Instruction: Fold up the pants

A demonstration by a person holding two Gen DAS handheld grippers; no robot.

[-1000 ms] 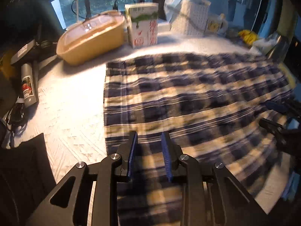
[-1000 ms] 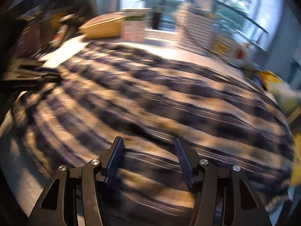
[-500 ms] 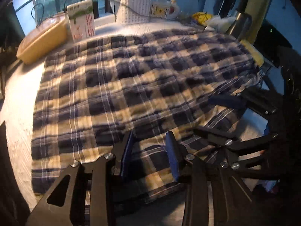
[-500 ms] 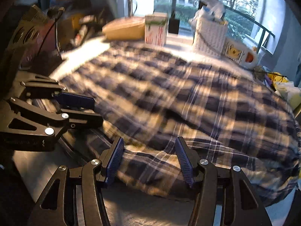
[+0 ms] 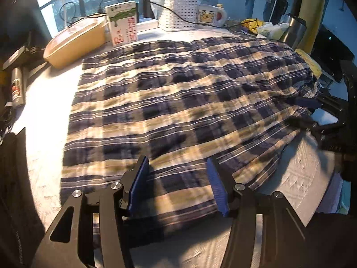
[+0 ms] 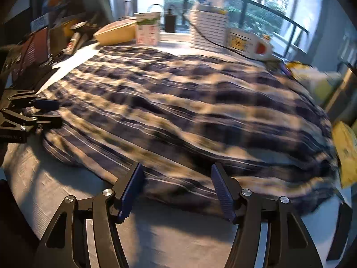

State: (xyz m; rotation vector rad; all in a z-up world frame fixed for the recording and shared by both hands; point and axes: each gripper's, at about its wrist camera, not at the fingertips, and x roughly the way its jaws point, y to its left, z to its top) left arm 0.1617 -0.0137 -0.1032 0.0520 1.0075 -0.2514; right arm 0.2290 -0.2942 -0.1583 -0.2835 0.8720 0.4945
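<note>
Plaid pants point(image 5: 178, 102) lie spread flat on the white table point(image 5: 44, 111). Left gripper point(image 5: 178, 185) and right gripper point(image 6: 178, 187) sit over the near edge, jaws opening, pads clear of the fabric, nothing gripped.

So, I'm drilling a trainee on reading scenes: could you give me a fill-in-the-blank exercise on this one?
1. The pants spread on the table have a ____ pattern.
2. The white basket stands beside a mug printed with a cartoon ____.
3. The carton stands upright next to a lidded ____ container.

Missing words: plaid; bear; yellow
</note>
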